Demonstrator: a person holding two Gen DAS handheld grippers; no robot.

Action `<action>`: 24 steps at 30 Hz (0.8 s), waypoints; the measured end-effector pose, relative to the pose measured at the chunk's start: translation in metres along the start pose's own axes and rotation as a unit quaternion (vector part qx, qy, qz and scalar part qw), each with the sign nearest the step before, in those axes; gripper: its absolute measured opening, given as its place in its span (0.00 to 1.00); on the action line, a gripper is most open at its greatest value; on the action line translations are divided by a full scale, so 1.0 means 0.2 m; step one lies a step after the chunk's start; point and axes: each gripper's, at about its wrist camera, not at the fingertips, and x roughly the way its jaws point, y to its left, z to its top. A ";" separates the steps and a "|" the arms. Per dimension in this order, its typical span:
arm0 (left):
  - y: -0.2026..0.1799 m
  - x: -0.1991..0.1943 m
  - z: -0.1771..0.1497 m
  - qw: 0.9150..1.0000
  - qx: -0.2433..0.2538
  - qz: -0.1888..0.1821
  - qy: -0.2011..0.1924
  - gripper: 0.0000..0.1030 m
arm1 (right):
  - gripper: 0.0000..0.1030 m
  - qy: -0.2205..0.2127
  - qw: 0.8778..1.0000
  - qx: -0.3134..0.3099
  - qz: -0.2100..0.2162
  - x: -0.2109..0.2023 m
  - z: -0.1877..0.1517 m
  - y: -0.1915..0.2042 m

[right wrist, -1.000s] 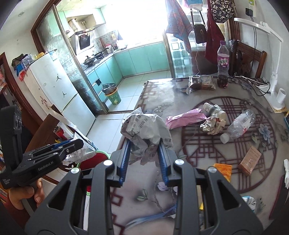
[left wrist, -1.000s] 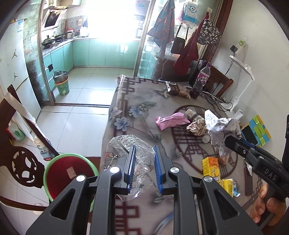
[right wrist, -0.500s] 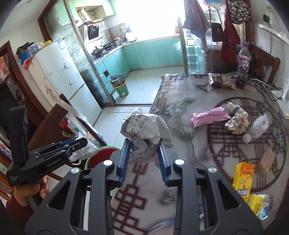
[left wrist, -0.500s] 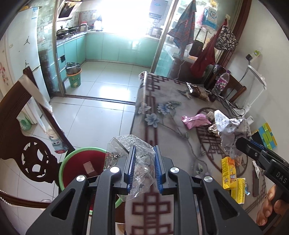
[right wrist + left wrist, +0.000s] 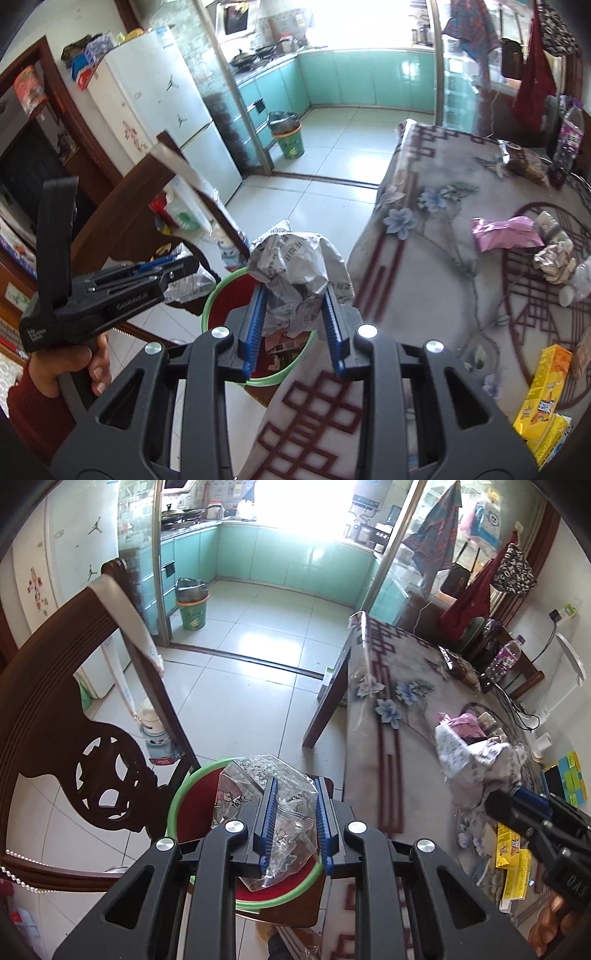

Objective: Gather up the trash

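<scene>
carrying step, near its end: two pieces of trash brought to the green-rimmed bin (image 5: 177, 805) standing on the floor off the table's (image 5: 424, 258) near corner. left gripper (image 5: 293, 823) nearly closed, pinching a clear plastic wrapper (image 5: 258, 782) directly above the bin's red inside. right gripper (image 5: 295, 328) partly closed around a crumpled ball of printed paper (image 5: 295, 269), hanging over the bin's table-side rim, perhaps not quite centred over the opening. next, by the look of it: nudge the paper further over the bin, lower a little, part the jaws wide enough for both to drop clear. more litter beyond the bin on the table: pink wrapper (image 5: 506, 232), yellow cartons (image 5: 546, 376).
</scene>
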 end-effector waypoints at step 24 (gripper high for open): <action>0.28 0.24 0.07 0.999 -0.028 0.025 0.038 0.17 | 0.30 0.088 0.995 -0.051 0.025 0.42 0.04 0.25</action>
